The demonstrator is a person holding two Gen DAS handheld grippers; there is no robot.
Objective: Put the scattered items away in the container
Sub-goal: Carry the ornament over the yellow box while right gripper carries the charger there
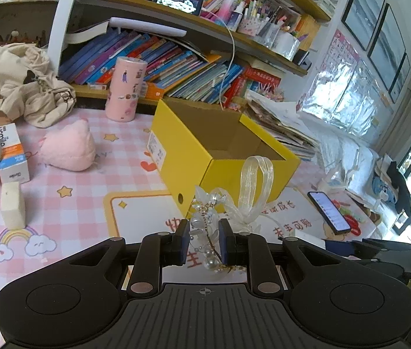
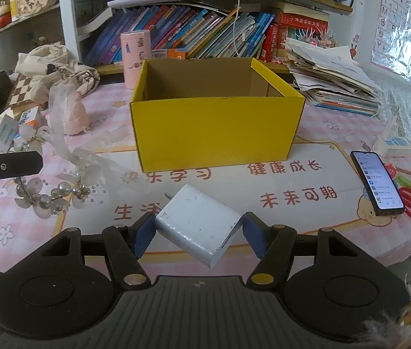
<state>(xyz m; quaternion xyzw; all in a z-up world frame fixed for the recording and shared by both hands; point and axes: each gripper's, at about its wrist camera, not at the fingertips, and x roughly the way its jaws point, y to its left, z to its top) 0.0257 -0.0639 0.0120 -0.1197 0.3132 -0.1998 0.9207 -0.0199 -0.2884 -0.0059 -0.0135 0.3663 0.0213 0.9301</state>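
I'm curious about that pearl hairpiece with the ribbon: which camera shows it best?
The right wrist view: the pearl hairpiece shows spread out, pearls, petals and ribbon visible. In the left wrist view, the left tool is shut on it, hiding much of the piece.

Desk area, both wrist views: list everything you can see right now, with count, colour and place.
Box: one, yellow, open, centre of the desk.
Pearl hairband: one, white with ribbon, between the left fingers.
Charger: one, white, between the right fingers.
Phone: one, black, screen lit, right of the box.
Plush toy: one, pink, left of the box.
Canister: one, pink, behind the box.
Sponge block: one, cream, left desk edge.
Carton: one, white and orange, beside the sponge block.
Books: many, mixed colours, on shelves.
Left gripper: black, closed on the hairband.
Right gripper: black, closed on the charger.
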